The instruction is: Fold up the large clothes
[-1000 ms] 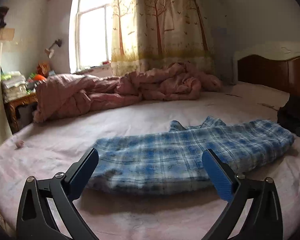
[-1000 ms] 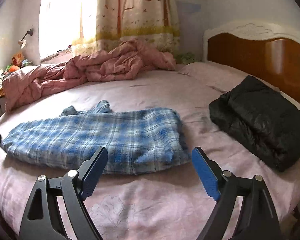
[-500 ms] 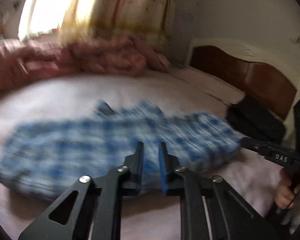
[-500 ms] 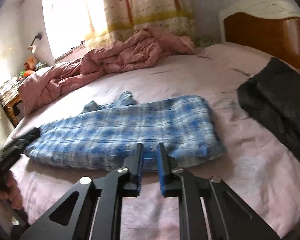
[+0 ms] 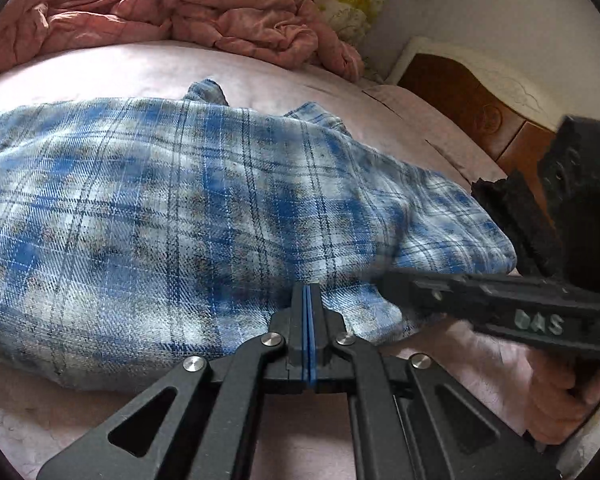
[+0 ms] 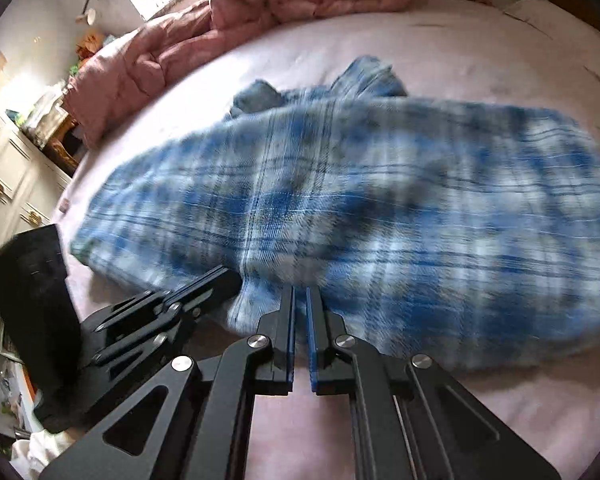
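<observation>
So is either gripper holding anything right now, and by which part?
Nothing visibly held: left gripper and right gripper are shut, no cloth between the jaws, tips at the plaid garment's near edge.

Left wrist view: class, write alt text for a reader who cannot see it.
A shut left claw points at the near edge of a blue plaid garment lying on a pink bed. The right claw reaches in from the right; a crumpled pink quilt lies behind.
</observation>
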